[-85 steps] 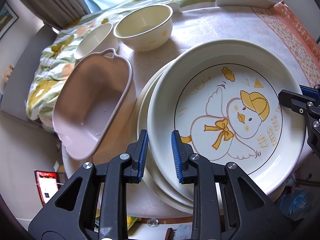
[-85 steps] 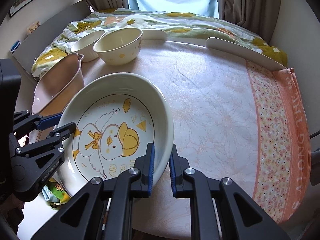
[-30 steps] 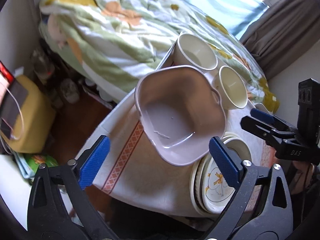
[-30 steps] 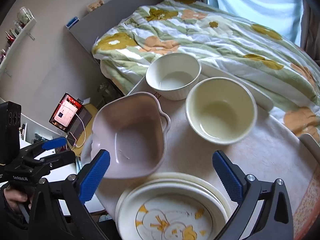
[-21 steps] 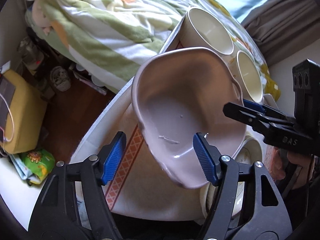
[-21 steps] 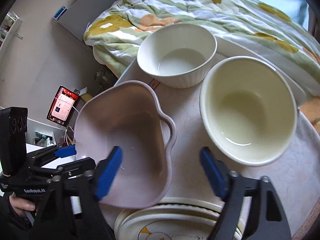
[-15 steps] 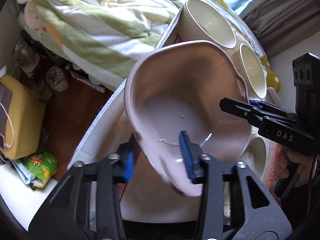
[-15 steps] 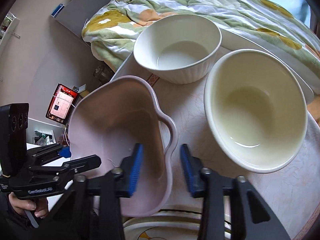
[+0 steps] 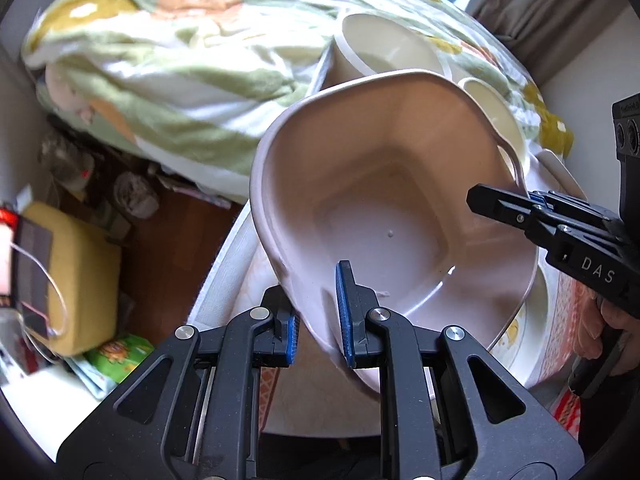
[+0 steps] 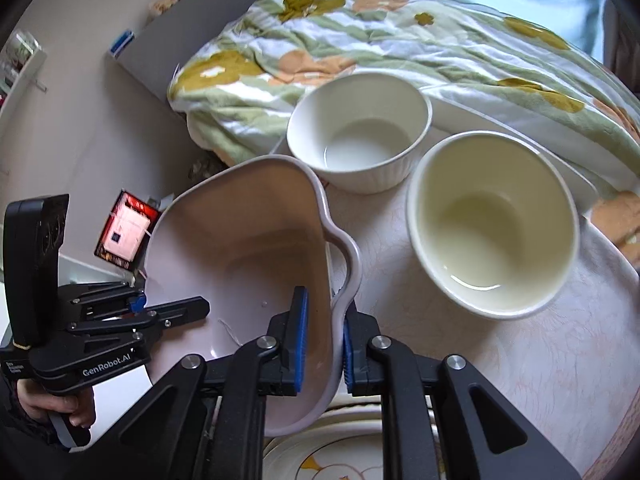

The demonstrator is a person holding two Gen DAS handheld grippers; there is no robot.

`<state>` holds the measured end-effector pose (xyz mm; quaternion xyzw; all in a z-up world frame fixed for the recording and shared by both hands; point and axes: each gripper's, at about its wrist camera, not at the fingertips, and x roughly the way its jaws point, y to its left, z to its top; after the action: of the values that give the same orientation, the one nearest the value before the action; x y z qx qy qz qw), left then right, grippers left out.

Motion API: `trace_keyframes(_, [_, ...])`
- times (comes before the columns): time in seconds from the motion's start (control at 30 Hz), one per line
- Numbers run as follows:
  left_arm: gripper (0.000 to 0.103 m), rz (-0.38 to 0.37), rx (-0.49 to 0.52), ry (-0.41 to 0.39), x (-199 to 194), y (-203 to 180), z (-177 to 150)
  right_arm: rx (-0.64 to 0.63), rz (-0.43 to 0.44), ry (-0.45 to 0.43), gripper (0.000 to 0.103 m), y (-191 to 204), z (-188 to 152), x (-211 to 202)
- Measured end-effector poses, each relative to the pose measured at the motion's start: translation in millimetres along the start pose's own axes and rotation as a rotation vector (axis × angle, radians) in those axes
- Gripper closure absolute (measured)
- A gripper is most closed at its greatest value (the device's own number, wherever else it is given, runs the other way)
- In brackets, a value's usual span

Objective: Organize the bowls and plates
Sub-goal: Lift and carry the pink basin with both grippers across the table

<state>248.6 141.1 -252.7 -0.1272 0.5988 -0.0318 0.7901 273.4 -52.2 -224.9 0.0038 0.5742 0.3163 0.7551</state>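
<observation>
A pink handled bowl (image 9: 392, 208) fills the middle of the left wrist view and also shows in the right wrist view (image 10: 248, 248). My left gripper (image 9: 318, 320) is shut on its near rim. My right gripper (image 10: 322, 340) is shut on the opposite rim, next to the bowl's handle. The bowl looks tilted and raised over the stacked duck plates (image 10: 344, 452), which also show in the left wrist view (image 9: 524, 328). A white ribbed bowl (image 10: 360, 132) and a cream bowl (image 10: 492, 228) stand behind on the table.
The round table (image 10: 520, 360) has a floral cloth; its left edge is close under the pink bowl. A bed with a flowered quilt (image 10: 360, 28) lies beyond. On the floor to the left are a yellow box (image 9: 76, 276) and clutter.
Both grippers were open wide around the pink bowl a second ago. They have closed on its opposite rims, and the bowl has tipped up over the plate stack.
</observation>
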Motion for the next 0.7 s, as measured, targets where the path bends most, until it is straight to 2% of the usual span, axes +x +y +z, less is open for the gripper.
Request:
trace_keyframes(0.17, [0.089, 0.017, 0.085, -0.064, -37, -44, 4, 0.054, 0.016, -0.111, 0.089, -13, -19, -50])
trace_keyframes(0.33, [0.089, -0.003, 0.177, -0.122, -59, -115, -2, 0.118, -0.006, -0.204, 0.089, -37, -55, -109])
trace_keyframes(0.57, [0.089, -0.086, 0.315, -0.117, -48, -240, -37, 0.226, -0.139, -0.272, 0.089, -98, -132, -193])
trace_keyframes(0.7, [0.089, -0.137, 0.392, -0.09, -28, -309, -61, 0.314, -0.21, -0.29, 0.089, -137, -177, -224])
